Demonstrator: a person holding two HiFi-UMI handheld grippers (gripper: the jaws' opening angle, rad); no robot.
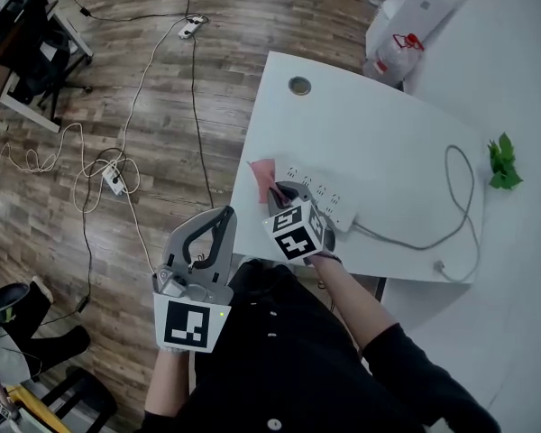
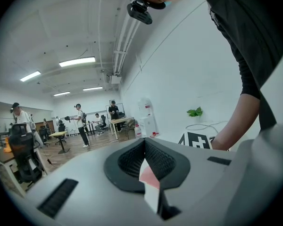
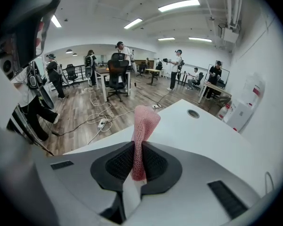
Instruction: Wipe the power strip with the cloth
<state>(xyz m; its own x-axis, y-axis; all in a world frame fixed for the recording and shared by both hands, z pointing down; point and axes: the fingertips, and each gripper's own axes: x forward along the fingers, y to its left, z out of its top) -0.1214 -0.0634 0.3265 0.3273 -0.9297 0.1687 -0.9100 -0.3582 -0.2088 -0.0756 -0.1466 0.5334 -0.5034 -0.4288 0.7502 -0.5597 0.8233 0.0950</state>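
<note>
Counter [image 1: 379,124] is white, sitting on a wood-plank floor [image 1: 162,88] with loose cables trailing across it. The room is an open office, with people standing and sitting at desks far behind.

The white power strip [image 1: 332,198] is lying flat near the counter edge closest to me. Its long axis is running far-left to near-right, and its cord [image 1: 460,210] is leaving the right end.

I am clamping my right tool [image 1: 279,193] shut on the pink knit cloth [image 1: 262,170], at the strip's left end.

My left tool [image 1: 224,221] is hanging off the counter over the floor, jaws together, gripping nothing I can name.
</note>
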